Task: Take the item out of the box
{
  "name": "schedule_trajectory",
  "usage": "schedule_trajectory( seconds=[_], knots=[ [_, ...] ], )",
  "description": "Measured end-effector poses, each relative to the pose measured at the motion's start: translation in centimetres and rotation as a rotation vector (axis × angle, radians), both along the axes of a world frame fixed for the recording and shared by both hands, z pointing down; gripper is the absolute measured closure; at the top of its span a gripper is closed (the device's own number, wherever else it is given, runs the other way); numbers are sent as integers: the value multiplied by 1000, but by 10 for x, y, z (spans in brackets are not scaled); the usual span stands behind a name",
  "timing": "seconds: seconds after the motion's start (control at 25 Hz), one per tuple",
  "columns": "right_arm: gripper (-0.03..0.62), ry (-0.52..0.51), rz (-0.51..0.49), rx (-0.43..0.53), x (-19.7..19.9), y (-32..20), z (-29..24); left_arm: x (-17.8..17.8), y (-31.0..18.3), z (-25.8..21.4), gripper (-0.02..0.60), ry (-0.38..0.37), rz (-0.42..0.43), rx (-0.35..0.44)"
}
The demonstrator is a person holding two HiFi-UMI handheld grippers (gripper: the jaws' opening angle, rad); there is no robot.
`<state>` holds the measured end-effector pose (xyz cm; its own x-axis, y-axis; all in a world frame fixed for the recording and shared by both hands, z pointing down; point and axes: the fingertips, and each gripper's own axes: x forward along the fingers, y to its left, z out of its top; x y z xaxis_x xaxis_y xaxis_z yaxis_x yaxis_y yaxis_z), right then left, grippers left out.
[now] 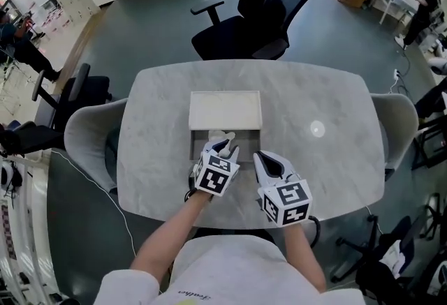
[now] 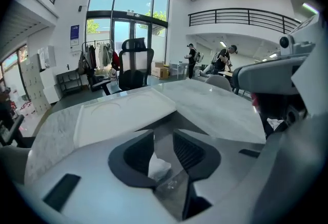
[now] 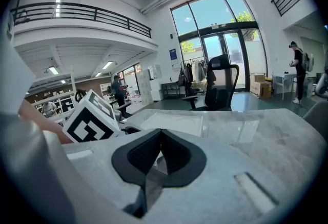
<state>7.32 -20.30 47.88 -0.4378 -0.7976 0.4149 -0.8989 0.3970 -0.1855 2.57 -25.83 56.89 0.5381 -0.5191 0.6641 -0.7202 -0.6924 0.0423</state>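
Observation:
An open grey box (image 1: 197, 146) sits on the marble table (image 1: 335, 150), with its white lid (image 1: 225, 109) lying flat just beyond it. A crumpled white item (image 1: 222, 135) lies in the box. My left gripper (image 1: 225, 140) points down into the box. In the left gripper view its jaws (image 2: 164, 138) stand a little apart, and the white item (image 2: 159, 166) lies low between them with no pad pressing on it. My right gripper (image 1: 268, 162) hovers beside the box on the right. Its pads (image 3: 160, 138) meet with nothing between them.
A black office chair (image 1: 258, 10) stands behind the table's far edge. Grey chairs flank the table at left (image 1: 87, 132) and right (image 1: 399, 122). The white lid (image 2: 123, 113) fills the ground ahead of the left gripper. People stand far off in the room.

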Motion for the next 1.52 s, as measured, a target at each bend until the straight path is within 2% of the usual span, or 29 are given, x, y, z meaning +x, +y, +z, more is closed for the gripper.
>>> schedule_trajectory(
  seconds=[0.2, 0.6, 0.96, 1.32, 1.36, 1.44, 1.52],
  knots=[
    [589, -29, -50, -25, 19, -12, 10, 5, -12, 26, 436, -94, -39, -60],
    [589, -67, -147, -62, 35, -29, 25, 11, -31, 49, 394, -239, -90, -101],
    [589, -86, -199, -90, 38, -33, 37, 7, -41, 70, 365, -322, -163, -144],
    [589, -93, -209, -98, 40, -30, 39, -1, -41, 82, 367, -387, -192, -178],
    [589, -93, -209, -98, 39, -31, 39, -2, -42, 81, 378, -385, -195, -177],
    [589, -95, -211, -98, 37, -31, 38, -5, -43, 80, 441, -378, -199, -175],
    [589, -95, -213, -100, 36, -30, 38, -6, -43, 80, 462, -373, -196, -182]
  ],
)
